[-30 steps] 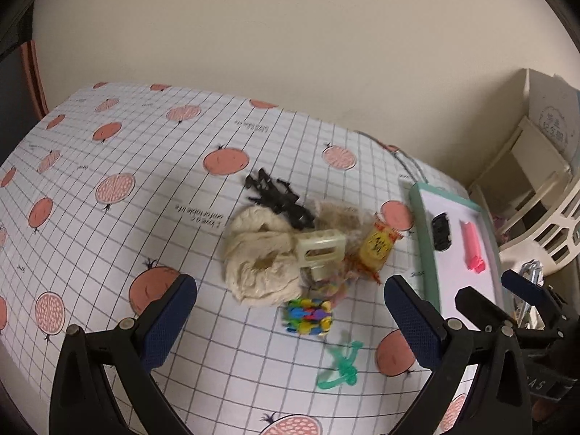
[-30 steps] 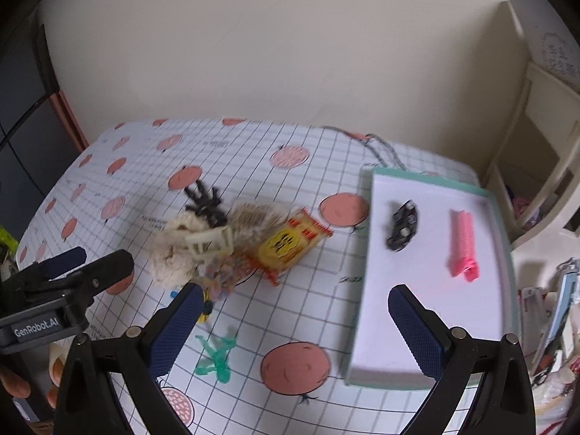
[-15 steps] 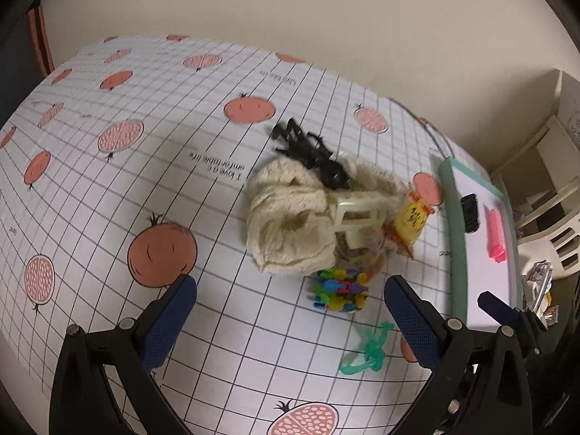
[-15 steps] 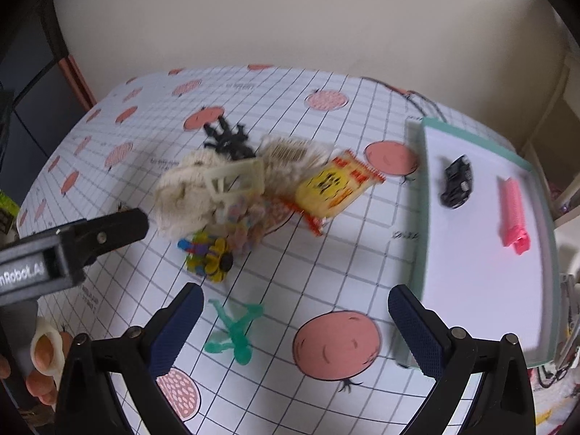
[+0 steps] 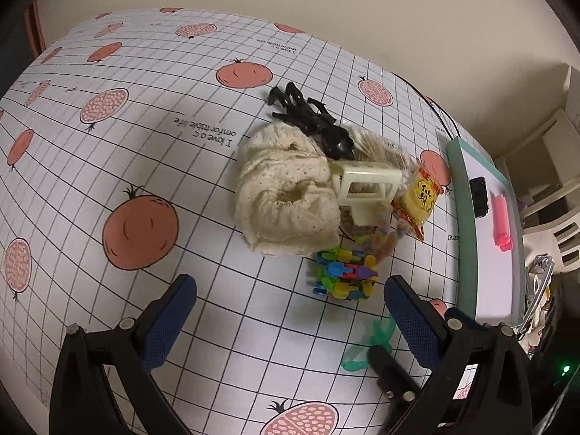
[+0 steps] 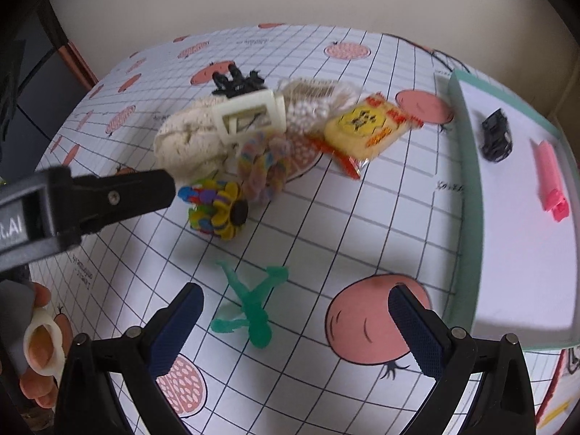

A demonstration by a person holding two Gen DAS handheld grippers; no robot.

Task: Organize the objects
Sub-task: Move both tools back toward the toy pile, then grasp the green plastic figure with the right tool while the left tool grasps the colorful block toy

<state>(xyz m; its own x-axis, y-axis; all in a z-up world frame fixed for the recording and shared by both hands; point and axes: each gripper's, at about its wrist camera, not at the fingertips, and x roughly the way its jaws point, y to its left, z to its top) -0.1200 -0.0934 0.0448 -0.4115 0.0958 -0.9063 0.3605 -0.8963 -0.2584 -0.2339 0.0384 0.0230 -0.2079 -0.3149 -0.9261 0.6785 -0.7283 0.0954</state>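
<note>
The right tongs (image 6: 293, 330) are wide apart and hold nothing; the green toy figure (image 6: 253, 304) lies flat on the tablecloth (image 6: 362, 217) right between the two blue pads (image 6: 177, 330), a bit closer to the left one; a big red fruit picture sits under the right pad. The left tongs (image 5: 286, 320) are wide apart too, with nothing in them; in the left view the same green toy peeks out just inside their right pad (image 5: 413, 326), partly hidden; in the right view the left tongs come in from the left side as a black bar.

A little past both tongs sits the bright toy of many colours (image 6: 217, 206); it is just beside the tip of the left tongs in the right view, but I cannot tell if they touch. Behind it is a pile of things all touching: a cream cloth (image 5: 286, 199), a cream plastic frame (image 5: 366, 185) on top, a clear bag of coloured sweets (image 6: 264, 166), a yellow snack bag (image 6: 366, 128) and a bag of small white bits (image 6: 311, 105); at the far end lies a black toy bug (image 5: 311, 123).

Off to the right of the tongs is a tray with a green rim (image 6: 467, 166); in it lie a small black thing (image 6: 496, 134) and a pink clip (image 6: 551, 177), near each other but apart.
</note>
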